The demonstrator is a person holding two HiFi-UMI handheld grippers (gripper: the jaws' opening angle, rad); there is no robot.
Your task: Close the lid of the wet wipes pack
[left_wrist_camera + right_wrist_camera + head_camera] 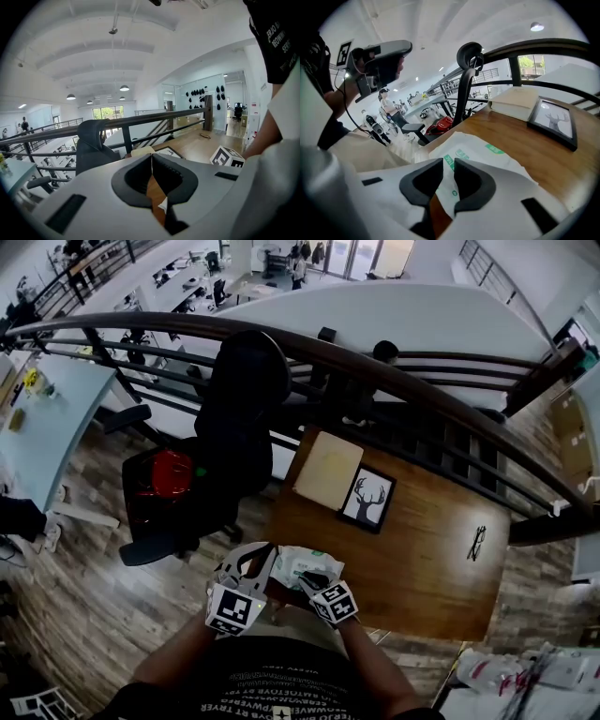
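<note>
The wet wipes pack (302,565) is white with green print and lies flat at the near left corner of the wooden table (422,549). My right gripper (317,580) points down at the pack's near edge. In the right gripper view its jaws (448,164) stand a narrow gap apart just above the pack (487,157), with nothing visibly pinched. I cannot make out the lid. My left gripper (248,563) hovers at the pack's left side, off the table edge. Its jaw tips (151,157) meet and hold nothing.
A framed deer picture (367,498) and a beige book (328,470) lie at the table's far side, and a pair of glasses (477,542) lies to the right. A black office chair (220,427) stands left of the table, with a dark railing (375,362) behind.
</note>
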